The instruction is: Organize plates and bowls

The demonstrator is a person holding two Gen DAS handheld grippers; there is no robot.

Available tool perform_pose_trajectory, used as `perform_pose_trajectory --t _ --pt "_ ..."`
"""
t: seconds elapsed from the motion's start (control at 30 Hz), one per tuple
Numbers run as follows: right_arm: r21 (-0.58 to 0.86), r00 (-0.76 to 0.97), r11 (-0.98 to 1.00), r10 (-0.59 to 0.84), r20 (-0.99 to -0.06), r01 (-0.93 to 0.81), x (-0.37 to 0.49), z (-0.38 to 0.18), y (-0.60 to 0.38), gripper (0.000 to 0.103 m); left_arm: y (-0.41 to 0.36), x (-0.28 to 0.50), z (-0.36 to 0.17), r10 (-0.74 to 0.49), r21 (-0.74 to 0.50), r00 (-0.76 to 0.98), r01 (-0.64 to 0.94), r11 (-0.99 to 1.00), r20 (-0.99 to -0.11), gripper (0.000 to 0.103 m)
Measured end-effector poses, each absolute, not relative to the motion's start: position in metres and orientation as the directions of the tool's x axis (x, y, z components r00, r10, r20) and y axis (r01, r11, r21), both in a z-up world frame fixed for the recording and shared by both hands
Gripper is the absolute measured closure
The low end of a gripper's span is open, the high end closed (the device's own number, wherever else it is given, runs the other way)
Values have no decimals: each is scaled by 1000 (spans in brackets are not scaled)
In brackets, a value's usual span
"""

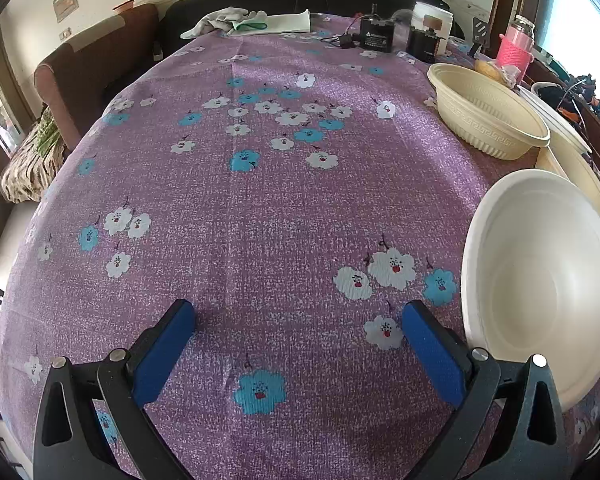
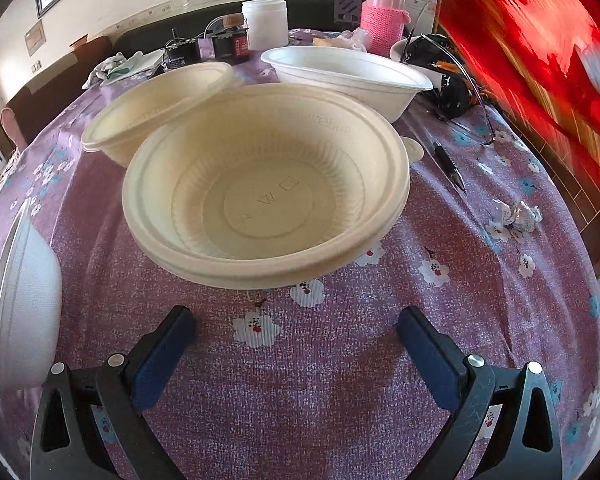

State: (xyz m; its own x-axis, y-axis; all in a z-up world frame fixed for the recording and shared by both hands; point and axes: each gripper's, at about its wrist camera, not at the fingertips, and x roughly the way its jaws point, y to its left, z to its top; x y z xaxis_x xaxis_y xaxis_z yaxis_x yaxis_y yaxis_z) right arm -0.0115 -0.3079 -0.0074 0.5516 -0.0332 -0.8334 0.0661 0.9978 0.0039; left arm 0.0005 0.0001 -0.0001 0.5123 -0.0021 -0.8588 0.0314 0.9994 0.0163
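Cream bowl, embossed base marks unreadable, pen in right view only, left gripper released, right gripper released

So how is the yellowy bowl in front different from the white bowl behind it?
The cream bowl is a yellowish colour, while the white bowl is bright white. The cream bowl has ribbed inner walls and small marks stamped in its bottom; the white bowl looks smooth outside. The cream bowl sits nearest the open right gripper; the white bowl stands farther back, by the pink bottle. Both are upright, empty-looking and on the purple flowered tablecloth.
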Motion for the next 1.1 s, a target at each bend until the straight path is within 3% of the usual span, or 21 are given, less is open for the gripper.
perform_pose_trajectory --t 0.6,1.1 --pt "0 552 998 -35 -833 63 -11 -7 -307 1 4 -7 8 -24 -18 524 16 1000 -851 0" --pt "-2 553 998 -36 -832 61 -11 -7 -307 1 4 -2 2 13 21 547 9 1000 -837 0"
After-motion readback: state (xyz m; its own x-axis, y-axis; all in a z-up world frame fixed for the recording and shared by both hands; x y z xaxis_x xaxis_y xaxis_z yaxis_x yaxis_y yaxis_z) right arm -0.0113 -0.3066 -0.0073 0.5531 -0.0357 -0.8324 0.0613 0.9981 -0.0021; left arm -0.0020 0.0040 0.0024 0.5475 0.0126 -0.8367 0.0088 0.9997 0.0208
